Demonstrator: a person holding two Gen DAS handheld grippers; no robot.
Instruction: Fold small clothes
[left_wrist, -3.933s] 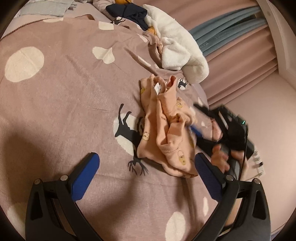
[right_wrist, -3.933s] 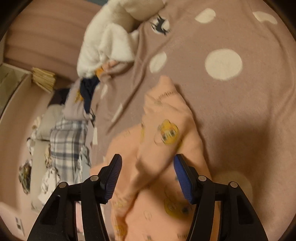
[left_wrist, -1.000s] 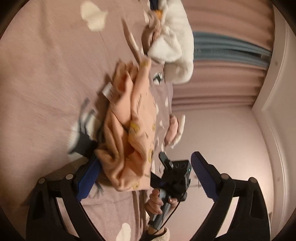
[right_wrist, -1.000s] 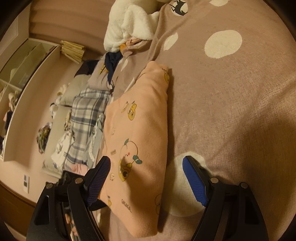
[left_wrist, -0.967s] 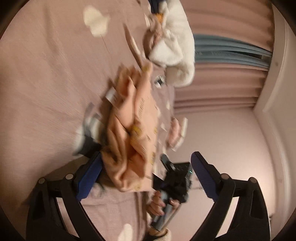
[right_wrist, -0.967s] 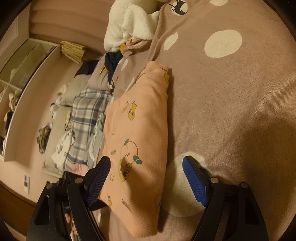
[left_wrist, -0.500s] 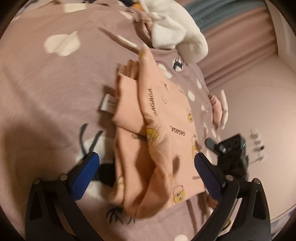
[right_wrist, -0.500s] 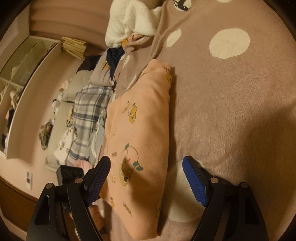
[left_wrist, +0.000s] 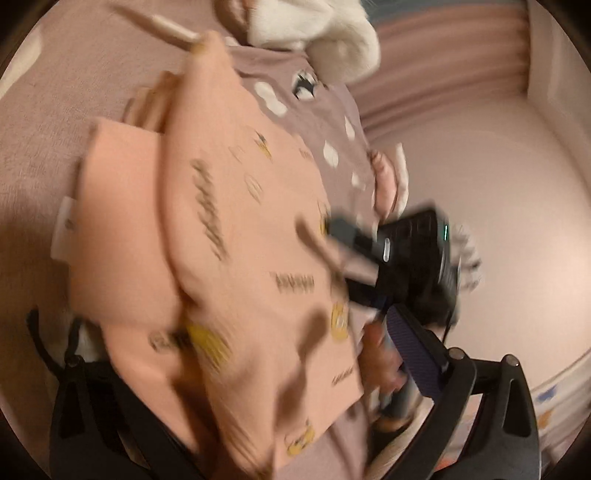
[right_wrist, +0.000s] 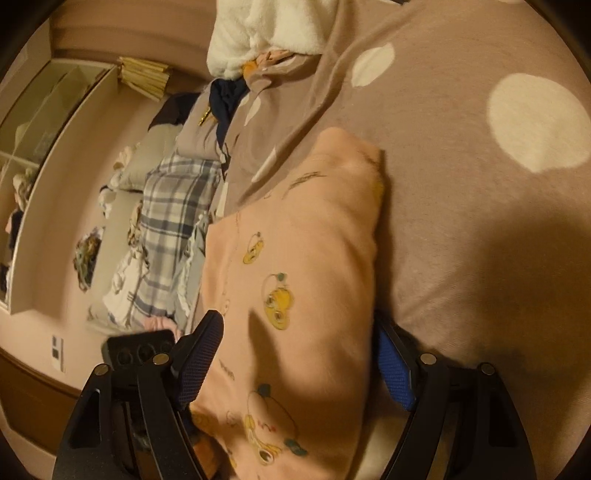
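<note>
My right gripper (right_wrist: 295, 365): lower frame, jaws wide apart, blue pads either side of the garment. Garment (right_wrist: 295, 266): peach, folded, yellow cartoon prints, centre to bottom, lying on the blanket. Blanket (right_wrist: 461, 206): mauve with cream spots, right and upper right. White fleece (right_wrist: 266, 33): top centre. Navy cloth (right_wrist: 225, 96): just below it. Plaid cloth (right_wrist: 166, 221): left of centre. Paper stack (right_wrist: 144, 77): upper left. My left gripper (right_wrist: 140, 350): black body, lower left, its fingers hidden.
</note>
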